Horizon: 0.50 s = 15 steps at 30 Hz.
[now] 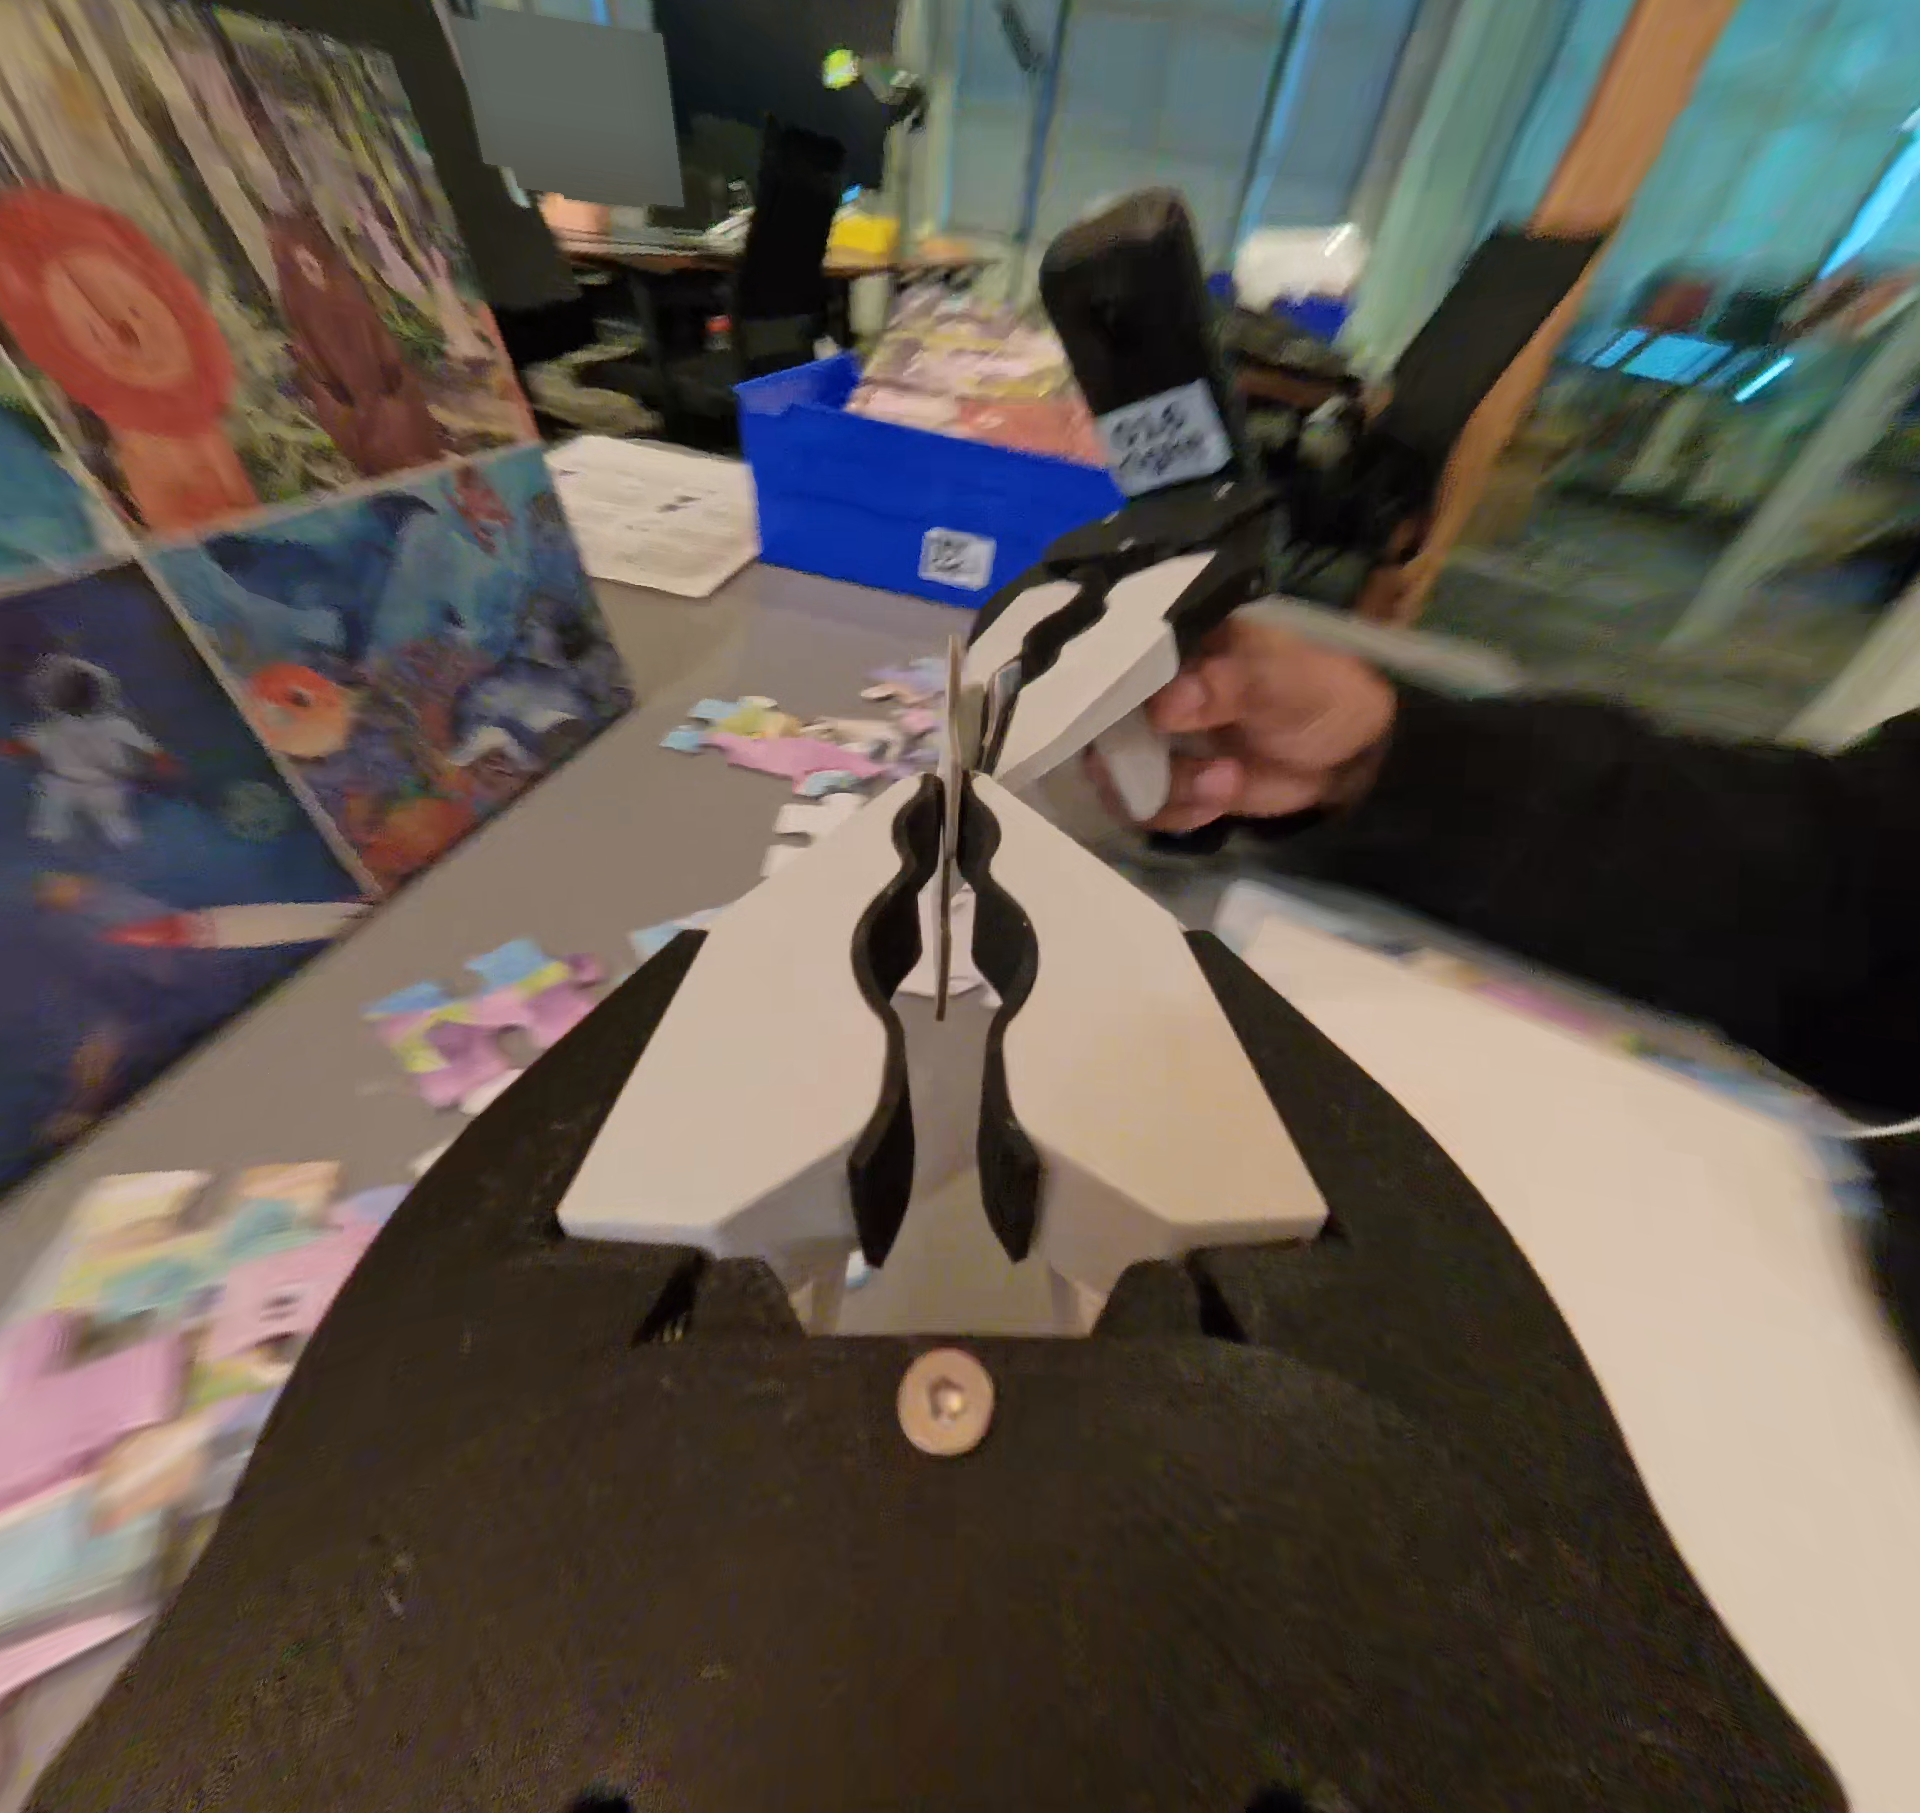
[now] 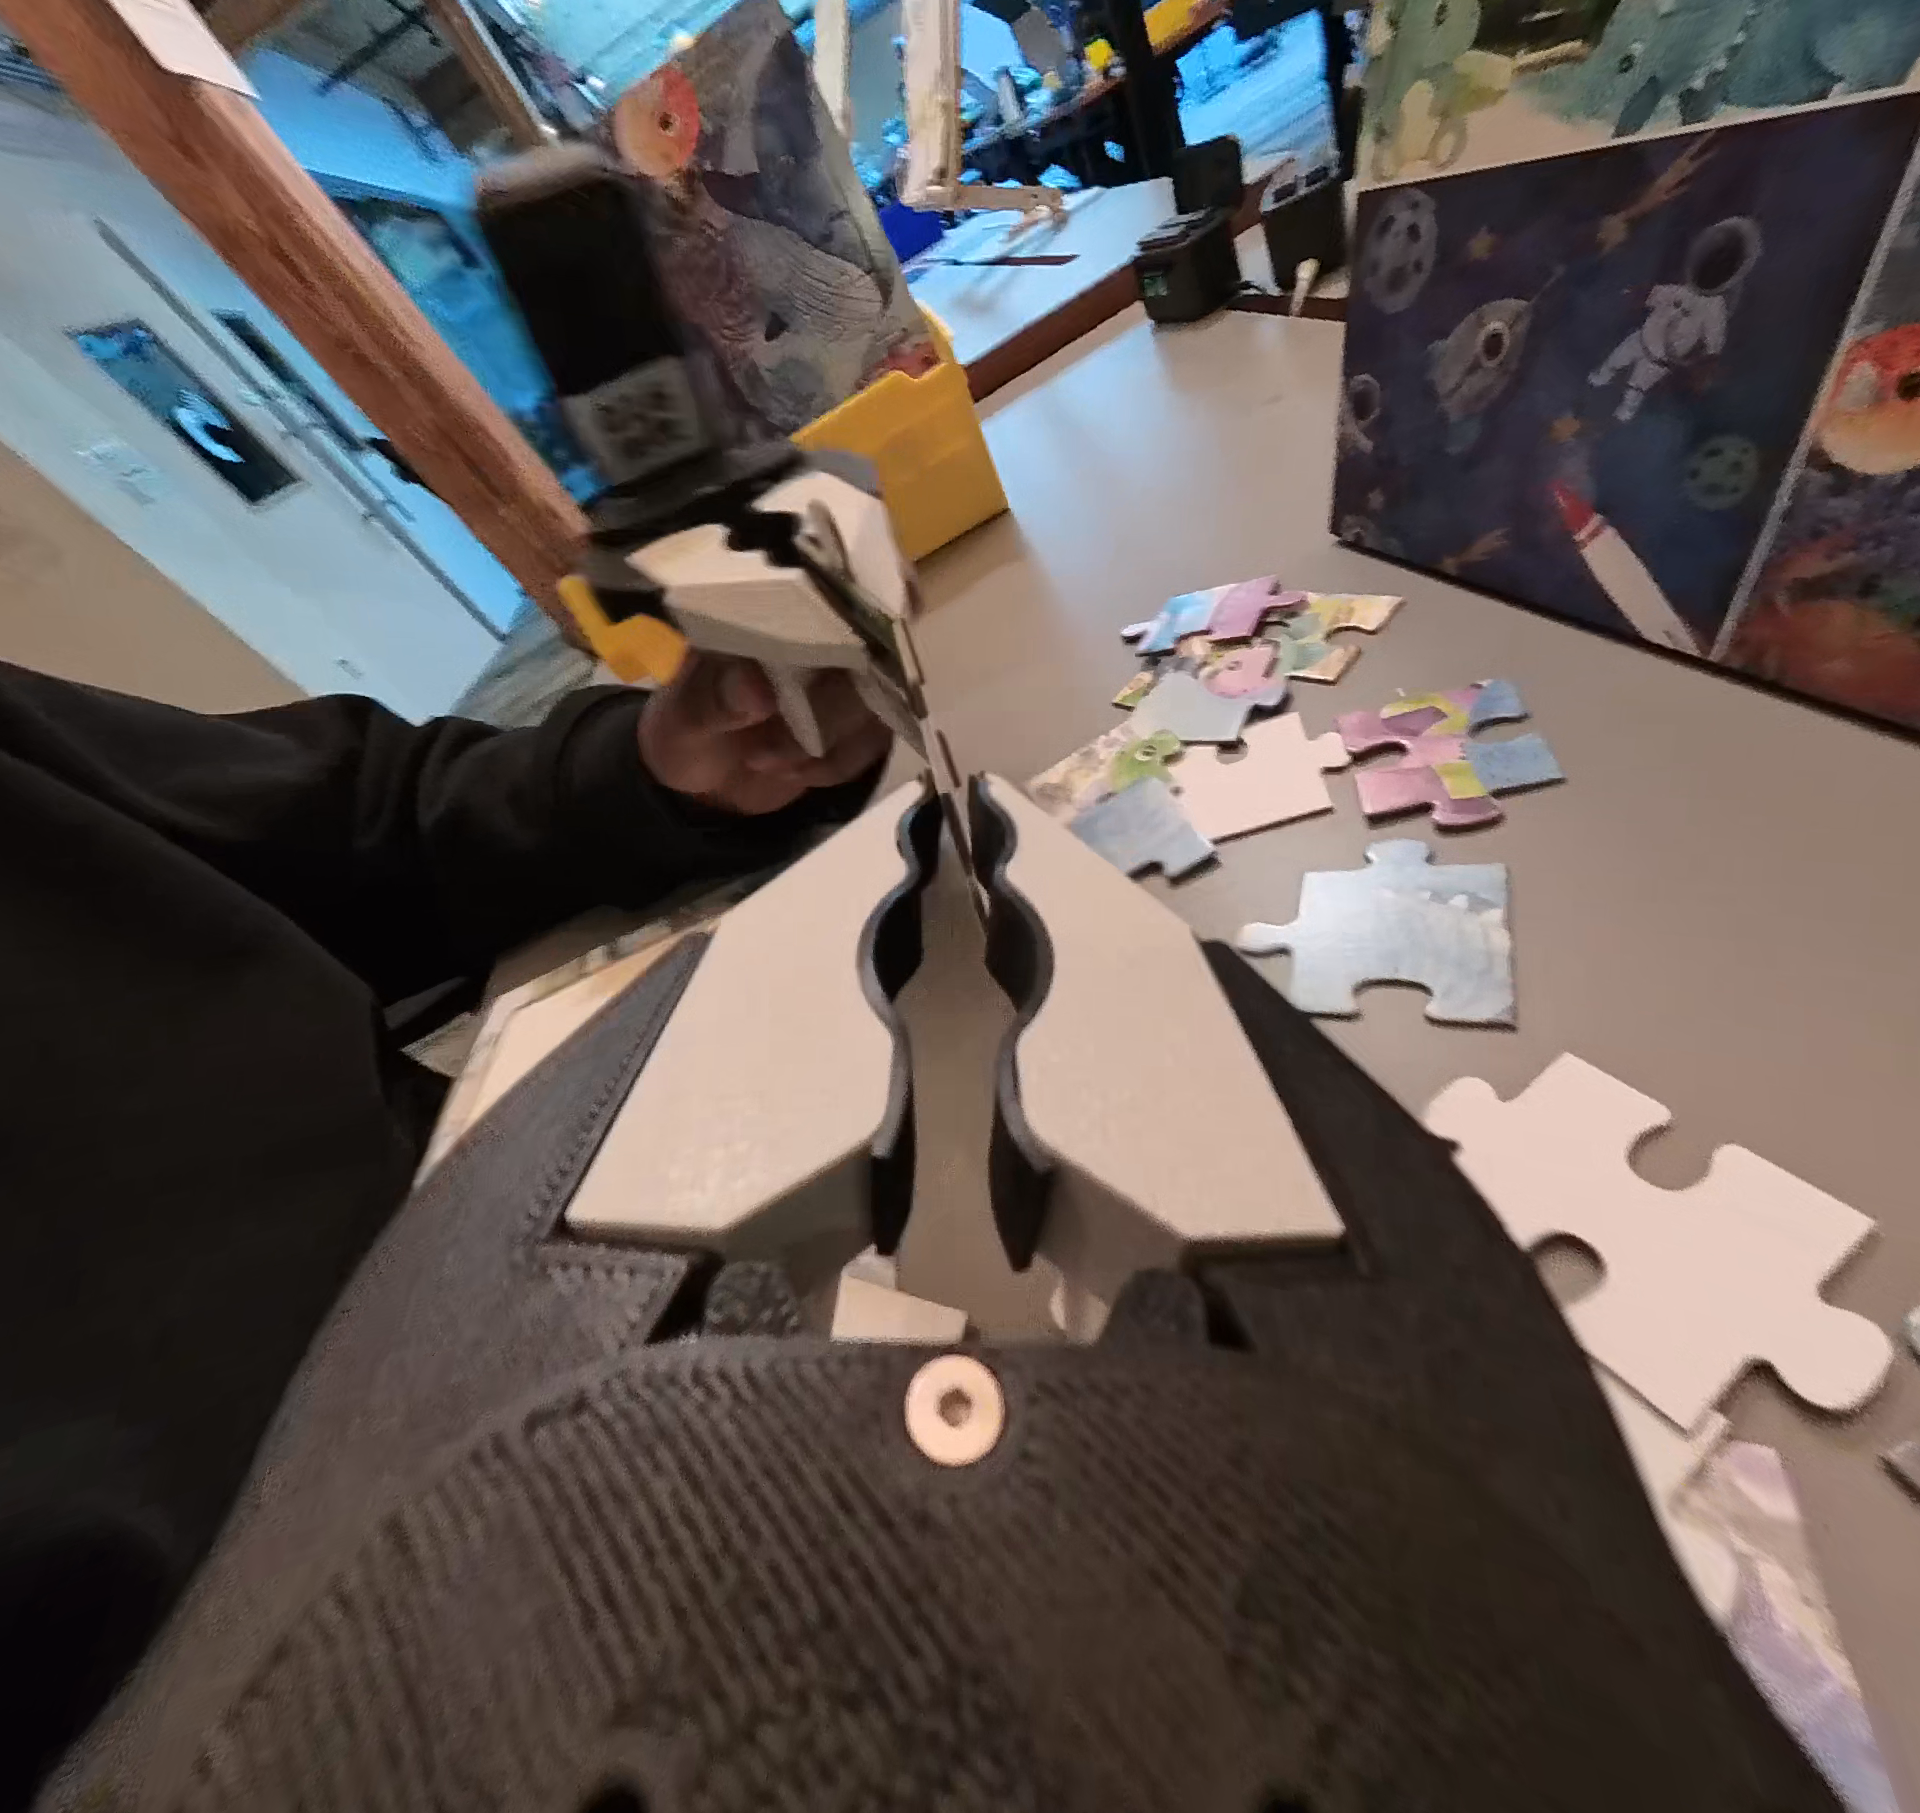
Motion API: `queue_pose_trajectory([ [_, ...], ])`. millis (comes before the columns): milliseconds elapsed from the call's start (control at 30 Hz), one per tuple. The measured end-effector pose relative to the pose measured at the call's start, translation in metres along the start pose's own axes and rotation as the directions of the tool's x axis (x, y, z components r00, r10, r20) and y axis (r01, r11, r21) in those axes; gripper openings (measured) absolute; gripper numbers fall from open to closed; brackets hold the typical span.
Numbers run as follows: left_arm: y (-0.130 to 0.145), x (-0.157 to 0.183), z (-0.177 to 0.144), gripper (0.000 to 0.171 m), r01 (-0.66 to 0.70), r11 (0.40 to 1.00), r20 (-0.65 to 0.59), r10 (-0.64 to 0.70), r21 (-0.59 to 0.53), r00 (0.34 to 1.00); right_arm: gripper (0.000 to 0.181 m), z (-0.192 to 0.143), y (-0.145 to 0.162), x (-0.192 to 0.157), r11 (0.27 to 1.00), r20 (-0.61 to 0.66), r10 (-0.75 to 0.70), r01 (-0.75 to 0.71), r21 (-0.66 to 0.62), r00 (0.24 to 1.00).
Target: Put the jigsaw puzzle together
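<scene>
A jigsaw piece (image 1: pixel 948 890) is held edge-on in the air above the grey table (image 1: pixel 623 849). My left gripper (image 1: pixel 951 799) is shut on its near edge. My right gripper (image 1: pixel 987 714), held by a hand in a black sleeve, pinches its far edge from the right. In the right wrist view the same piece (image 2: pixel 940 735) runs thin between my right gripper (image 2: pixel 951 797) and the left gripper (image 2: pixel 894 641). Loose pieces lie on the table: a pink-purple cluster (image 1: pixel 488 1015), a blue piece (image 2: pixel 1392 932), a white face-down piece (image 2: pixel 1662 1275).
A large picture box (image 1: pixel 208 724) with an astronaut and fish stands on the left, and it also shows in the right wrist view (image 2: pixel 1621 392). A blue bin (image 1: pixel 894 496) and a paper sheet (image 1: pixel 665 516) sit behind. A yellow bin (image 2: pixel 914 454) stands beyond. A white sheet (image 1: pixel 1558 1192) lies at right. My left and right fingertips are right by each other.
</scene>
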State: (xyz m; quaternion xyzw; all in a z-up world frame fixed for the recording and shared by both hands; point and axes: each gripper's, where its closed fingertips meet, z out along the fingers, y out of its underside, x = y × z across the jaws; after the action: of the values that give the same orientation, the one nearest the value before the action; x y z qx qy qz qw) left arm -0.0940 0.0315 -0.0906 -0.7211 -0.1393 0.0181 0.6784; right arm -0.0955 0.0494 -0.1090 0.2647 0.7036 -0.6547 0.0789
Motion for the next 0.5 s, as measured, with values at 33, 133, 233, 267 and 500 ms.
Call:
queue_pose_trajectory([
  [33, -0.004, 0.002, -0.002, 0.000, 0.117, 0.992, -0.080, -0.114, 0.035, 0.990, 0.002, 0.000, -0.003, -0.005, 1.000, 0.041, 0.019, -0.019, 0.017, 0.999],
  [133, -0.010, 0.007, -0.008, 0.002, 0.465, 0.885, -0.343, -0.434, 0.009, 0.833, 0.002, -0.001, -0.006, -0.008, 0.998, 0.066, 0.048, -0.050, 0.031, 0.997],
  [233, 0.009, -0.011, -0.002, 0.000, 0.339, 0.940, -0.129, -0.340, -0.033, 0.931, 0.000, 0.003, 0.003, 0.006, 0.996, -0.102, -0.084, 0.079, -0.047, 0.991],
  [267, 0.013, -0.014, -0.001, 0.000, 0.216, 0.974, -0.028, -0.218, -0.075, 0.976, 0.000, 0.004, 0.003, 0.009, 0.992, -0.147, -0.118, 0.110, -0.060, 0.982],
  [500, -0.007, -0.008, -0.005, 0.000, 0.153, 0.988, 0.042, -0.154, 0.020, 0.987, 0.000, -0.012, 0.004, 0.039, 0.982, -0.346, -0.181, 0.151, -0.113, 0.920],
])
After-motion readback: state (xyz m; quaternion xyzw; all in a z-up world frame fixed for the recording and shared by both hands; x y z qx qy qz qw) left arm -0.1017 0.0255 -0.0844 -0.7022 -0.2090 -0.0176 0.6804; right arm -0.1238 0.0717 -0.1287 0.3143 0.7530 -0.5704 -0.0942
